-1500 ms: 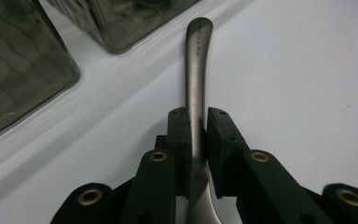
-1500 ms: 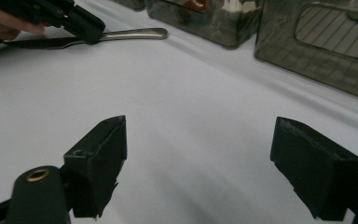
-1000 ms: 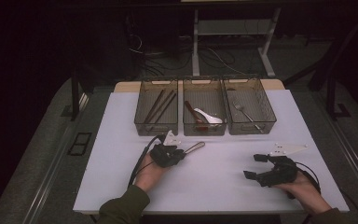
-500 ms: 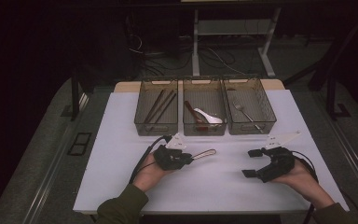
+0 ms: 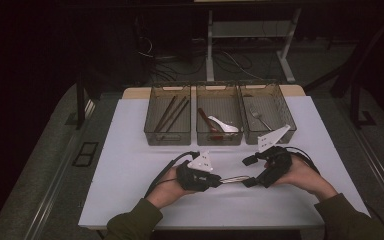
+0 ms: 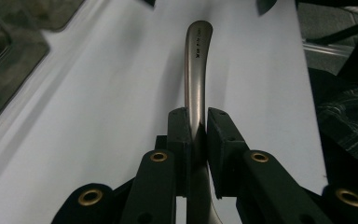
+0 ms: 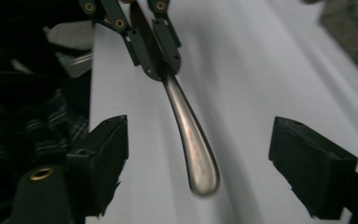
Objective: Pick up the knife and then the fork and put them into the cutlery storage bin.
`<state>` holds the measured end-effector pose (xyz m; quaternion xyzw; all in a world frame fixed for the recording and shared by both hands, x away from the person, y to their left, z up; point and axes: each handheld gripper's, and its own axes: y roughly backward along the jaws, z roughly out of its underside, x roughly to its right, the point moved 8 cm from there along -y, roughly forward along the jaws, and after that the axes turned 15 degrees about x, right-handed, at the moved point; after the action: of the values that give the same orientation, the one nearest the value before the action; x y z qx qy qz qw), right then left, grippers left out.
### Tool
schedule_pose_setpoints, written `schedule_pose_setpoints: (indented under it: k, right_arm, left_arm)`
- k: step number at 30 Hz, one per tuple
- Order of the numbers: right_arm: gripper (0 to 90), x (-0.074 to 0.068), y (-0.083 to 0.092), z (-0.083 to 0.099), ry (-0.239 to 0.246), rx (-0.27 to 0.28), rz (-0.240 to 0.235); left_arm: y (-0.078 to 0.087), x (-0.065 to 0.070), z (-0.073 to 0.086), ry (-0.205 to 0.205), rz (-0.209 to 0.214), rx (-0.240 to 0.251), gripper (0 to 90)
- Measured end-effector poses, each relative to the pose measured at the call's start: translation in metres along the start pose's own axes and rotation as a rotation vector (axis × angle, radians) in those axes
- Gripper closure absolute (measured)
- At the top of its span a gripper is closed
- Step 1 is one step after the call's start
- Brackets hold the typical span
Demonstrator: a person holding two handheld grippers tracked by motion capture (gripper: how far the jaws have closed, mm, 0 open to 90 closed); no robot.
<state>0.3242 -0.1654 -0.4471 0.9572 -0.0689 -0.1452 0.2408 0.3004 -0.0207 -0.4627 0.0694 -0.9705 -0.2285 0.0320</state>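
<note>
While a metal handle is clamped in the left gripper, a handover is underway; the right gripper, jaws just narrowing yet wide apart around its free end, must be closed.

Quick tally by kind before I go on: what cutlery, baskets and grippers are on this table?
Mesh baskets: 3
Chopsticks: 2, in the left basket
White spoon: 1
Fork: 1
Metal utensil, held: 1
Hand-held grippers: 2
Total: 10

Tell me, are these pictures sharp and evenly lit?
High view: dim, dark surroundings, only the white table bright. Left gripper view: crisp, soft sheen on the metal handle. Right gripper view: motion-smeared, handle tip and table streaked.
</note>
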Motion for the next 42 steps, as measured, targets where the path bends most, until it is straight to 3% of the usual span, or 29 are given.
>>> schedule_pose_setpoints:
  k: [4,11,16,20,24,26,29,32,35,38,42]
  right_arm:
    - [24.8,-0.003,-0.012,0.000,0.004,-0.047,-0.053]
    - [40.4,-0.009,-0.022,0.006,0.022,-0.130,-0.121]
    - [47.1,-0.014,-0.024,0.012,0.011,-0.182,-0.140]
    - [55.0,-0.013,-0.025,0.017,0.038,-0.217,-0.155]
    - [62.8,-0.017,-0.027,0.022,0.033,-0.250,-0.172]
    - [67.4,-0.017,-0.028,0.024,0.033,-0.268,-0.172]
    - [76.6,-0.018,-0.028,0.024,0.044,-0.271,-0.177]
    - [77.6,-0.019,-0.027,0.023,0.059,-0.262,-0.183]
    - [79.0,-0.020,-0.025,0.020,0.062,-0.246,-0.184]
    - [82.7,-0.019,-0.025,0.022,0.076,-0.260,-0.168]
    - [82.9,-0.017,-0.027,0.021,0.101,-0.248,-0.162]
  left_arm:
    - [-0.005,0.004,-0.004,-0.031,0.020,-0.004,79.2]
    - [-0.015,0.009,-0.010,-0.060,0.044,-0.014,79.2]
    - [-0.023,0.012,-0.016,-0.086,0.066,-0.024,79.2]
    - [-0.028,0.016,-0.017,-0.079,0.078,-0.034,79.2]
    - [-0.030,0.015,-0.019,-0.114,0.088,-0.040,79.1]
    - [-0.029,0.016,-0.019,-0.107,0.093,-0.046,79.1]
    - [-0.029,0.017,-0.019,-0.108,0.101,-0.043,79.1]
    - [-0.028,0.017,-0.020,-0.119,0.104,-0.040,79.1]
    - [-0.029,0.018,-0.020,-0.101,0.106,-0.030,79.1]
    - [-0.025,0.018,-0.024,-0.103,0.121,-0.012,89.0]
    - [-0.026,0.020,-0.021,-0.094,0.125,-0.026,88.4]
